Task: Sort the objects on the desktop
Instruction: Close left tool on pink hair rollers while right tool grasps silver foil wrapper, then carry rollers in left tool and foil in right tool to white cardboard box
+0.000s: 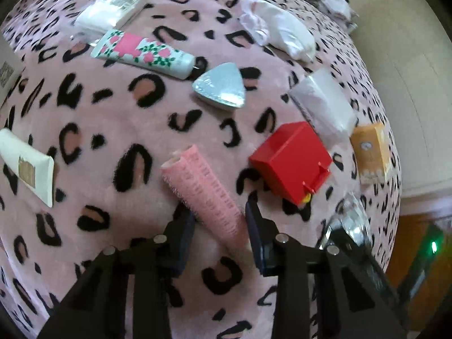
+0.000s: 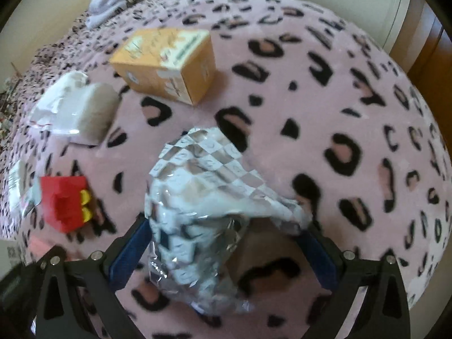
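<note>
Desktop objects lie scattered over the leopard-print blanket (image 1: 113, 118), so sorting looks barely begun. Left gripper (image 1: 220, 220), jaws apart, straddles the pink hair roller (image 1: 206, 192) at the near edge. Right gripper (image 2: 226, 226), also spread, brackets a silver checkered foil packet (image 2: 203, 186); red box (image 1: 291, 158) and orange carton (image 2: 169, 62) wait farther off.

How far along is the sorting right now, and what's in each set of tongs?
Nothing looks grouped yet. In hand: the left tongs straddle the pink hair roller, jaws open. The right tongs are open around a silver checkered foil packet; contact is unclear. Left: red box, floral tube, triangular tin, orange carton and white packets lie scattered on the blanket.
</note>
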`<state>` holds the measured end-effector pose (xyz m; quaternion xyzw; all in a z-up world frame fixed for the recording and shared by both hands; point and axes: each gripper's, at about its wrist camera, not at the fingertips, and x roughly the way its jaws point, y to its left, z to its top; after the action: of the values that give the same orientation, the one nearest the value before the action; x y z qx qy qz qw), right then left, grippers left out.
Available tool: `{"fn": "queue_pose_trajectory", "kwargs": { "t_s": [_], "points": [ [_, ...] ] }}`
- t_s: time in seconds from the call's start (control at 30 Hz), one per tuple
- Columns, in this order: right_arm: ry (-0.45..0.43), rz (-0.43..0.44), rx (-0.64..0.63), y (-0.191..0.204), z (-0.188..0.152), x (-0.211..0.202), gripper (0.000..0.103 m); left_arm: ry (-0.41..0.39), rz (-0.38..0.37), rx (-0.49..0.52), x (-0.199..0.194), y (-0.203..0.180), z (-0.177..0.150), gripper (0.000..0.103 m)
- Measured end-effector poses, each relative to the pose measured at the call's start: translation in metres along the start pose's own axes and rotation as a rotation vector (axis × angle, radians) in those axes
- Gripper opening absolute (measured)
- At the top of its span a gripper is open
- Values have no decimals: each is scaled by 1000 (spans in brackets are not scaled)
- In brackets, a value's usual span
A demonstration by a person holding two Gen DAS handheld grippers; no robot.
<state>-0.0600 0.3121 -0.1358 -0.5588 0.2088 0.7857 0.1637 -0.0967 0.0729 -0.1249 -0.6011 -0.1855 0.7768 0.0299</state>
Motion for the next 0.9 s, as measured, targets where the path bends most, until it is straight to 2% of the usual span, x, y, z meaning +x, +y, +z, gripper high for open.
{"fn": "queue_pose_trajectory", "kwargs": {
  "t_s": [0.2, 0.27, 0.3, 0.33, 0.37, 0.4, 0.53, 0.63, 0.9],
  "points": [
    [-50, -32, -70, 15, 5, 15, 103, 9, -32, 0, 7, 5, 1, 36],
    [-90, -8, -86, 16, 3, 13, 96, 4, -47, -3, 8, 7, 2, 36],
    [-104, 2, -96, 16, 1, 11, 80, 3, -57, -5, 7, 8, 2, 36],
    [-119, 12, -106, 17, -1, 9, 58, 2, -67, -6, 7, 9, 1, 35],
    [-136, 24, -112, 17, -2, 4, 48, 1, -78, -9, 6, 11, 1, 35],
    [-147, 44, -100, 14, -4, 1, 45, -1, -93, -5, 4, 12, 0, 34],
    [-176, 129, -48, -1, -11, -12, 45, -11, -146, 26, -8, 17, -5, 31],
    [-197, 164, -29, -9, -20, -25, 45, -36, -156, 72, -22, 18, -10, 30],
    [-243, 188, -68, -3, -35, -65, 45, -99, -119, 167, -60, 23, -18, 28]
  ]
}}
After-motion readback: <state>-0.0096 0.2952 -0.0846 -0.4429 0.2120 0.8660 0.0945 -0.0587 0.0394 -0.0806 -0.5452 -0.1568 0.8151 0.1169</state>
